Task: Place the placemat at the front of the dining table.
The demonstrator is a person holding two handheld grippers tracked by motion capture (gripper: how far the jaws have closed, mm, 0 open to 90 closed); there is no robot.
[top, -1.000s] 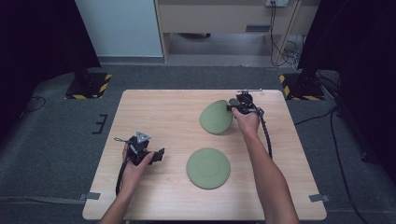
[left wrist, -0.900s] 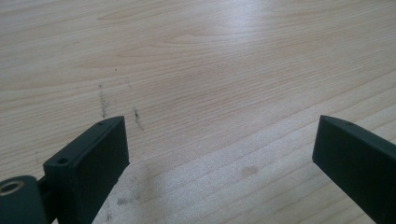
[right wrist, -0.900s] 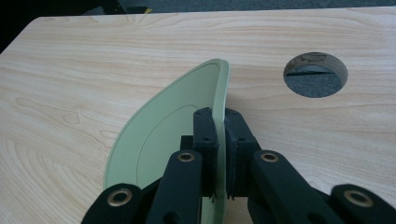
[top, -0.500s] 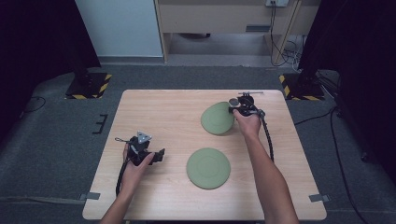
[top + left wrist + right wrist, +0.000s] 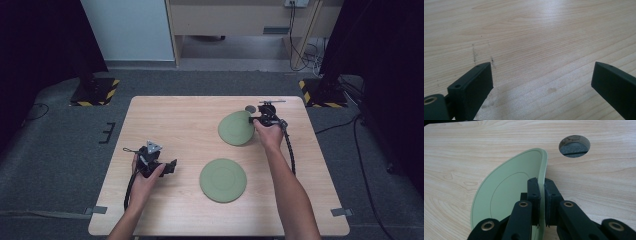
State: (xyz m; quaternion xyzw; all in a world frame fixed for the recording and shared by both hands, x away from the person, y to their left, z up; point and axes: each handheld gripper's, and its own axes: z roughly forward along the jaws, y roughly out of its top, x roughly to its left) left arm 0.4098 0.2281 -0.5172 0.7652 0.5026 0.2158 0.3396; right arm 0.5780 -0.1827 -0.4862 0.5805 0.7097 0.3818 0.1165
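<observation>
In the right gripper view the near edge of the tilted pale green round plate (image 5: 509,192) runs out of frame behind the jaws. The right gripper (image 5: 540,186) is clamped tight on its rim, holding it tipped up at the wooden table's (image 5: 175,120) far right side. The left gripper (image 5: 541,82) stands wide open over bare wood, holding nothing.

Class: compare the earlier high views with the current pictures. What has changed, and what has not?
Almost nothing. The right hand-held gripper stays clamped on the rim of the tilted green plate, barely shifting. The left hand-held gripper stays open; the flat green plate lies unmoved.
</observation>
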